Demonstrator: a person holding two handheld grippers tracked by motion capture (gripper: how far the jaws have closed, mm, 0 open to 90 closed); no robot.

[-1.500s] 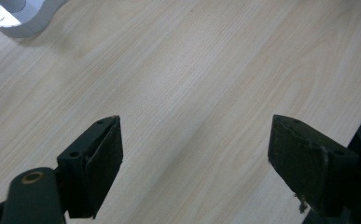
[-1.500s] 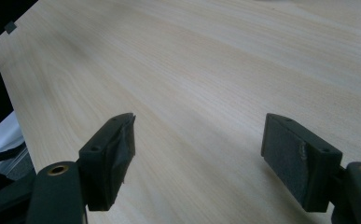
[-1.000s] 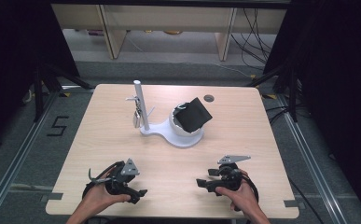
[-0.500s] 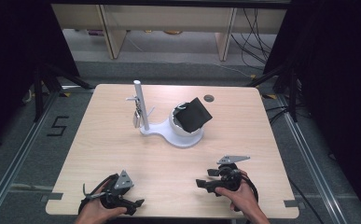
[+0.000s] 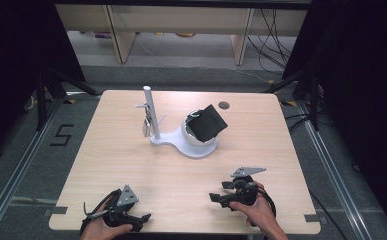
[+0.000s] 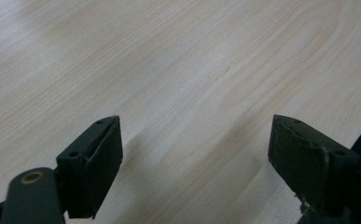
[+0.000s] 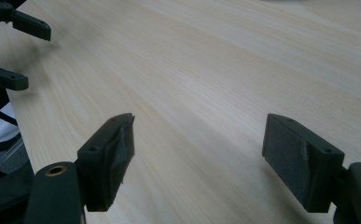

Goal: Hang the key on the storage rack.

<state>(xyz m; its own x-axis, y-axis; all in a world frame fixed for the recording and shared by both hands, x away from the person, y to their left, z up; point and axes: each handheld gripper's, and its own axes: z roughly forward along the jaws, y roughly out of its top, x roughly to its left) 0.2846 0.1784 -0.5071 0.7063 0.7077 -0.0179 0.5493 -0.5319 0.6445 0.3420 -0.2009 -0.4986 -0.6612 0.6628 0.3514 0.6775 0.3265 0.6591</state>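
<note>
Near the table's front left edge a hand holds my left gripper (image 5: 142,220), jaws wide open and pointing right, nothing between them. Its own view has the open left gripper (image 6: 194,126) over bare wood. My right gripper (image 5: 219,191) lies low at the front right, held in a hand, open and pointing left. The right gripper (image 7: 199,123) frames only tabletop, with the left gripper (image 7: 36,58) farther off at the upper left. Mid-table stands a white stand (image 5: 181,142) with an upright post (image 5: 148,112), a small metal item (image 5: 145,127) hanging on it, and a black square object (image 5: 207,122) in its round cup.
The light wooden table (image 5: 111,160) has a small dark round hole (image 5: 224,105) near its back edge. Black frame legs and cables surround the table on the floor. Shelving stands beyond the far edge. A floor marking "5" (image 5: 61,135) lies to the left.
My left gripper has drawn back toward the front edge of the table and a little left. The right gripper has stayed almost still, and the stand is unmoved.
</note>
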